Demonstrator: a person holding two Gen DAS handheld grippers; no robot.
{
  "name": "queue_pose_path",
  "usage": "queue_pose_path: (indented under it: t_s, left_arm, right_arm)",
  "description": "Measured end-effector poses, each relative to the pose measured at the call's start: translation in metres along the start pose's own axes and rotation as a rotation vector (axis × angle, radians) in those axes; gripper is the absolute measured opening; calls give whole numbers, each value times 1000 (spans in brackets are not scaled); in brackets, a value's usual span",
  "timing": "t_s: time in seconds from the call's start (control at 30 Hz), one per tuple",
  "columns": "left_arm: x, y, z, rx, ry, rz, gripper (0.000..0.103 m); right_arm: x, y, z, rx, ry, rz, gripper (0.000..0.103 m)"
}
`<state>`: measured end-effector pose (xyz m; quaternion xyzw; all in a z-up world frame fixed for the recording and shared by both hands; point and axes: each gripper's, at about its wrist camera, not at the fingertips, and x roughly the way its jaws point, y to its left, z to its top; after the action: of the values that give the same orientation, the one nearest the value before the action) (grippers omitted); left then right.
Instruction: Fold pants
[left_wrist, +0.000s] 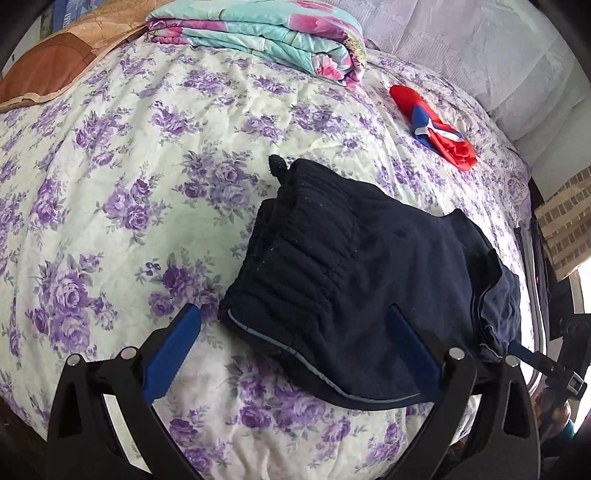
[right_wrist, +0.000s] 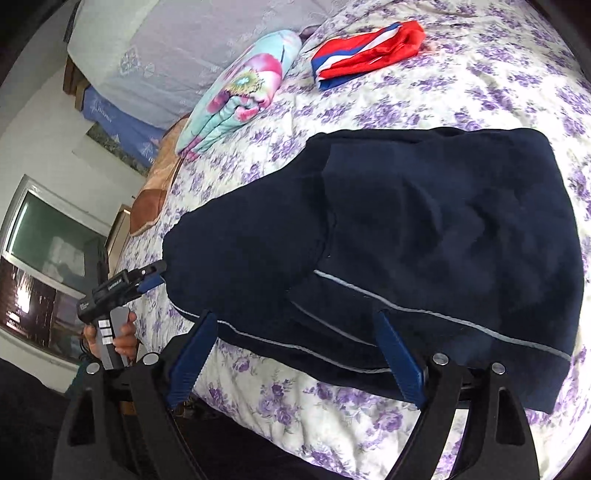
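Pants (left_wrist: 351, 266) folded compact on bedspread (left_wrist: 147, 166); left gripper (left_wrist: 295, 350) and right gripper (right_wrist: 295, 354) spread wide, grasping nothing, probably for final tidying.

One navy pants (left_wrist: 354, 266), one red garment (left_wrist: 436, 129), one folded quilt (left_wrist: 266, 33), two grippers.

Black hand-held gripper (left_wrist: 291, 345) frames, blue serrated pads (left_wrist: 168, 360), silver screws.

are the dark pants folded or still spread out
Folded. The dark pants lie as a compact stack on the bedspread, layers overlapping, waistband on top in the left wrist view.
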<state>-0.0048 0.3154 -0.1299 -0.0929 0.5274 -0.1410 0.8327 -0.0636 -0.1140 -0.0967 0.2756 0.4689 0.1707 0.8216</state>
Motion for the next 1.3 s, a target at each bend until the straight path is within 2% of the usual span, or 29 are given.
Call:
queue_pose_path:
  t_s: [0.1,0.23,0.33,0.47,0.7,0.87,1.0,1.03,1.1,1.2,1.3]
  left_arm:
    - [-5,14,-3,-43,-27,-40,98]
    - [4,31,0,-114,4,-157,98]
    - [18,33,2,-134,18,-201,98]
    - [30,34,4,-145,20,-295,98]
    - [46,34,20,-222,16,-384,98]
    - [47,29,20,-216,3,-385,98]
    - [38,43,13,-253,8,-451,97]
    - [36,45,9,-246,34,-457,97]
    - [37,42,3,-213,78,-434,97]
    - [41,29,0,-176,68,-382,98]
    - [52,19,6,-213,33,-388,98]
  right_arm:
    - [5,17,0,-57,22,12,87]
    - [17,30,11,-97,45,35,87]
    - [23,39,15,-117,60,46,87]
    - [28,46,17,-133,79,49,87]
    - [41,52,21,-136,114,43,88]
    - [48,56,22,-153,126,46,88]
    - [49,64,23,-180,136,43,88]
    - [48,65,23,-189,132,49,88]
    - [47,66,23,-195,132,47,88]
    - [49,63,22,-171,134,54,88]
    - [52,66,21,-173,146,52,88]
